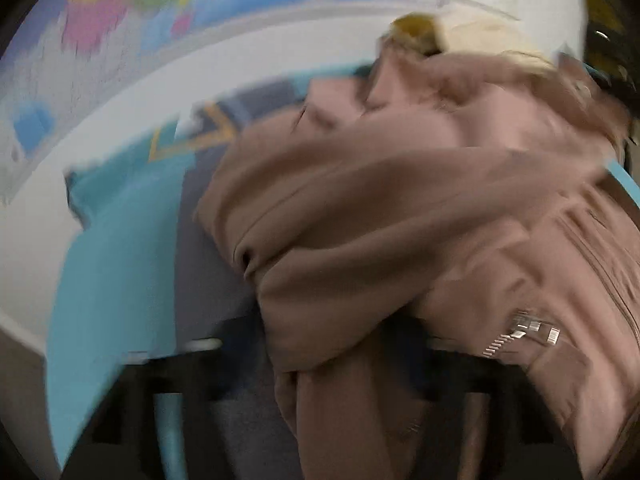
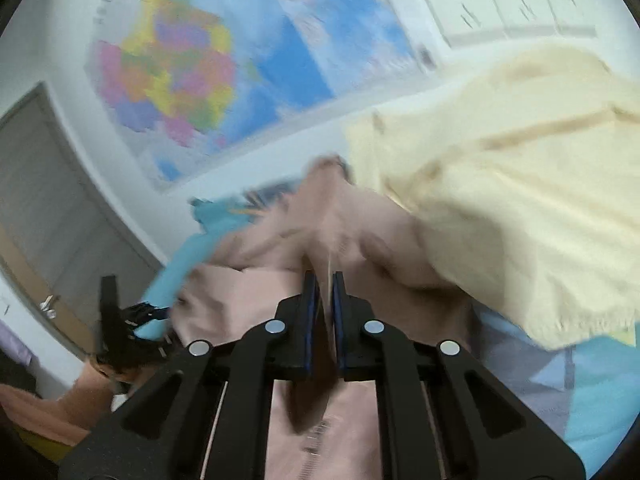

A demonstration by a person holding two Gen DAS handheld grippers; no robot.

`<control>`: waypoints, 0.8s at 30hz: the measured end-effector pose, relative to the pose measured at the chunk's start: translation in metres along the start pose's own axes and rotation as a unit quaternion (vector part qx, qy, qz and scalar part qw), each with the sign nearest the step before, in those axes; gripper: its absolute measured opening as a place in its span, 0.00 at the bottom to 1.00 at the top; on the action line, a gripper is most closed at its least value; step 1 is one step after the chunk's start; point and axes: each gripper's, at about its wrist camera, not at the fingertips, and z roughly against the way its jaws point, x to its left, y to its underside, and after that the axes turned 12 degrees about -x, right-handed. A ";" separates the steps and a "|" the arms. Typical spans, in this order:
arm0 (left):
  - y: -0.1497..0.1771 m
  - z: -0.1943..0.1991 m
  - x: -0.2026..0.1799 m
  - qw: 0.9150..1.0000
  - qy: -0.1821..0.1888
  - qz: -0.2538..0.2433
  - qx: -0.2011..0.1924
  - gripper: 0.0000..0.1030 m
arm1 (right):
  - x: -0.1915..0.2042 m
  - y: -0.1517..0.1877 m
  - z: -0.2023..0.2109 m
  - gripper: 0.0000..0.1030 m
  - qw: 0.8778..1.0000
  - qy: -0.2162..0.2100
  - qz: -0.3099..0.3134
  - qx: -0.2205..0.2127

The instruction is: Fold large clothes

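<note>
Pinched between the right gripper's (image 2: 327, 276) blue-padded fingers (image 2: 309, 292), a fold of the dusty-pink zip jacket (image 2: 344, 224) bunches up, with a cream garment (image 2: 520, 200) lying over it at the right. From the left wrist view the same jacket (image 1: 400, 200) sits crumpled on a turquoise and grey sheet (image 1: 120, 240), its metal zipper (image 1: 520, 334) showing. Blurred dark fingers (image 1: 192, 392) of the left gripper (image 1: 316, 392) have cloth hanging between them, though whether they grip it I cannot tell.
</note>
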 end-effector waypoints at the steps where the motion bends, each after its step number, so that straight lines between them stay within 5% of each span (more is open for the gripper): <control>1: 0.001 -0.001 0.006 1.000 0.000 0.015 -0.001 0.30 | -0.007 0.006 -0.007 0.08 1.000 0.003 -0.007 0.014; 2: 0.002 0.002 0.016 0.999 0.001 0.037 -0.009 0.21 | -0.015 0.014 -0.015 0.08 0.999 0.008 -0.020 0.030; 7: 0.016 0.026 0.049 0.996 -0.001 0.086 -0.023 0.20 | -0.024 0.033 -0.022 0.14 0.998 0.003 -0.033 0.056; 8: 0.020 0.027 0.049 0.997 -0.010 0.078 -0.016 0.27 | -0.024 0.033 -0.019 0.29 0.998 0.003 -0.032 0.054; 9: 0.023 0.029 0.044 0.998 -0.022 0.058 -0.009 0.34 | -0.021 0.033 -0.018 0.58 0.998 -0.001 -0.026 0.054; 10: 0.025 0.033 0.037 0.999 -0.040 0.035 -0.007 0.47 | -0.018 0.034 -0.014 0.68 0.999 -0.005 -0.019 0.049; 11: 0.025 0.039 0.034 0.998 -0.046 0.025 -0.015 0.51 | -0.013 0.034 -0.010 0.73 0.999 -0.006 -0.009 0.043; 16: 0.011 0.082 0.032 0.994 0.013 0.035 -0.100 0.73 | 0.005 0.051 -0.026 0.72 0.995 0.009 0.043 0.093; 17: 0.005 0.086 0.027 0.993 0.013 0.027 -0.114 0.75 | 0.007 0.055 -0.032 0.57 0.993 0.018 0.050 0.102; 18: 0.002 0.085 0.024 0.993 0.012 0.021 -0.117 0.75 | 0.006 0.060 -0.038 0.27 0.991 0.019 0.057 0.116; 19: -0.003 0.080 0.018 0.993 0.013 0.015 -0.114 0.75 | 0.006 0.063 -0.042 0.16 0.990 0.021 0.062 0.123; 24: -0.012 0.056 0.006 0.995 0.027 0.010 -0.092 0.75 | 0.020 0.040 -0.027 0.14 0.990 0.048 0.113 0.065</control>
